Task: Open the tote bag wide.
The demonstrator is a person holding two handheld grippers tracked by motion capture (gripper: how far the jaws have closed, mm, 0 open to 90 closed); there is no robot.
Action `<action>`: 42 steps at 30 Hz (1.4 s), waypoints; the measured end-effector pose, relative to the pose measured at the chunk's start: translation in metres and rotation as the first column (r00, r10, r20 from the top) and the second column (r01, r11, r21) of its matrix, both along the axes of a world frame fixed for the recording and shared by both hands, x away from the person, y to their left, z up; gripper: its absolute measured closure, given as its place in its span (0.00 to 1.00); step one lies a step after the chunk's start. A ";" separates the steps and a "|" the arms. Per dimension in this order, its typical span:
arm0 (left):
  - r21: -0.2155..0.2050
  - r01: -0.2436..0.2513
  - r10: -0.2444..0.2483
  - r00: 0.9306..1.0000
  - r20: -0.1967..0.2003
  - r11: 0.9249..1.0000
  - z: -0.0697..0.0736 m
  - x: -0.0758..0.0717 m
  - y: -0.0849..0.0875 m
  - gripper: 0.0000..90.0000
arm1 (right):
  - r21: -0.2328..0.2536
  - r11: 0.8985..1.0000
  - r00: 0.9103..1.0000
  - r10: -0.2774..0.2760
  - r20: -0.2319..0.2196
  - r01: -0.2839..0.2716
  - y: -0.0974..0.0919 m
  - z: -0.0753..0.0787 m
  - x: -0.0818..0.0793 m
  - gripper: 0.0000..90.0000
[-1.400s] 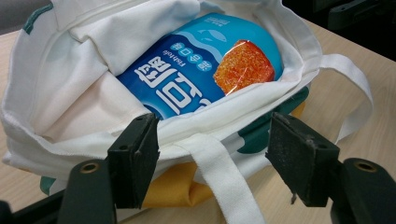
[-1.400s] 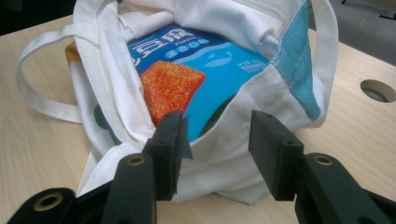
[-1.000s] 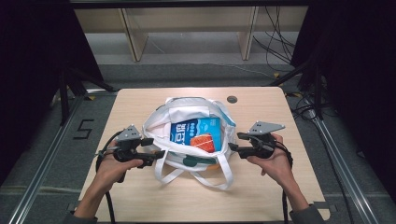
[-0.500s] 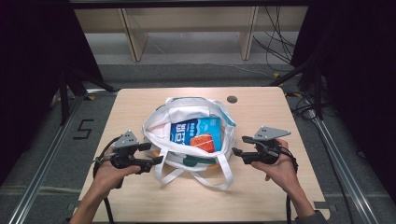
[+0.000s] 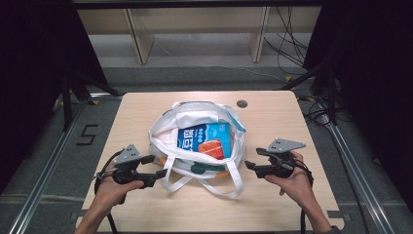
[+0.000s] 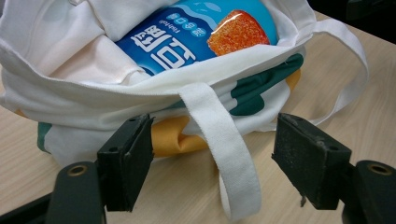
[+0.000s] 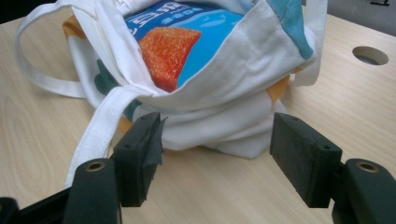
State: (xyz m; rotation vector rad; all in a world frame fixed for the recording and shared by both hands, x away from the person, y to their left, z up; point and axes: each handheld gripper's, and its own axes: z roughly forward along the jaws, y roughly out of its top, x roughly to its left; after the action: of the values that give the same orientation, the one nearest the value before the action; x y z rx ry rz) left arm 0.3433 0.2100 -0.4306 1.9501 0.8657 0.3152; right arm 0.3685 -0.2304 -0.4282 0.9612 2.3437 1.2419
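The left claw [image 5: 157,166] stood apart, clamped on nothing, just beside a white strap [image 6: 223,144] of the tote bag [image 5: 168,131]. The bag lay mid-worktop [image 5: 272,204] with a blue packet [image 5: 204,140] inside. The right claw [image 5: 253,165], its jaws having just been opening, stood apart and empty near the bag's other side.

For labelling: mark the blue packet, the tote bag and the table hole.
blue packet [image 5: 203,139], high view, its printed face.
tote bag [image 5: 195,117], high view, white fabric near its mouth.
table hole [image 7: 370,55], right gripper view, its opening.
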 end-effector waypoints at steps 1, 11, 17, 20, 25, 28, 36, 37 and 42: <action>-0.006 -0.001 0.001 1.000 -0.001 1.000 -0.001 -0.001 0.000 0.31 | -0.004 1.000 1.000 0.008 -0.004 -0.008 -0.001 0.000 0.000 0.39; 0.007 -0.010 0.010 1.000 0.001 1.000 -0.008 -0.010 0.001 0.30 | -0.003 1.000 1.000 -0.003 -0.005 0.003 -0.008 -0.007 -0.010 0.38; -0.024 -0.008 0.008 1.000 -0.004 1.000 -0.015 -0.019 0.001 0.28 | 0.006 1.000 0.999 -0.015 -0.031 0.015 -0.009 -0.015 -0.019 0.38; -0.010 0.003 -0.003 1.000 -0.006 1.000 -0.019 -0.023 0.001 0.28 | 0.012 1.000 0.999 -0.026 -0.044 0.027 -0.012 -0.016 -0.024 0.37; -0.015 0.003 -0.003 1.000 -0.011 1.000 -0.025 -0.032 -0.001 0.27 | 0.021 0.999 0.999 -0.023 -0.026 0.024 -0.017 -0.018 -0.034 0.36; -0.014 -0.001 0.002 1.000 0.006 1.000 -0.029 -0.037 -0.001 0.27 | 0.031 0.999 0.999 -0.037 -0.032 0.038 -0.018 -0.021 -0.041 0.36; -0.017 -0.009 0.009 1.000 -0.005 1.000 -0.043 -0.046 0.001 0.28 | 0.000 1.000 0.999 -0.027 -0.030 0.027 -0.025 -0.033 -0.055 0.35; -0.016 -0.016 0.015 1.000 -0.007 1.000 -0.044 -0.048 0.000 0.27 | 0.006 0.999 0.999 -0.034 -0.030 0.034 -0.025 -0.035 -0.057 0.35; -0.016 0.000 0.000 1.000 -0.006 1.000 -0.052 -0.052 0.001 0.27 | 0.011 1.000 0.998 -0.027 -0.049 0.027 -0.028 -0.039 -0.064 0.34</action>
State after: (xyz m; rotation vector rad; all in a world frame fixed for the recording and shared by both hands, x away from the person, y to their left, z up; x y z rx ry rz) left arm 0.2914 0.2107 -0.4827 1.9370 0.8700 0.3012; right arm 0.3048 -0.2588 -0.4672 1.0345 2.3546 1.2363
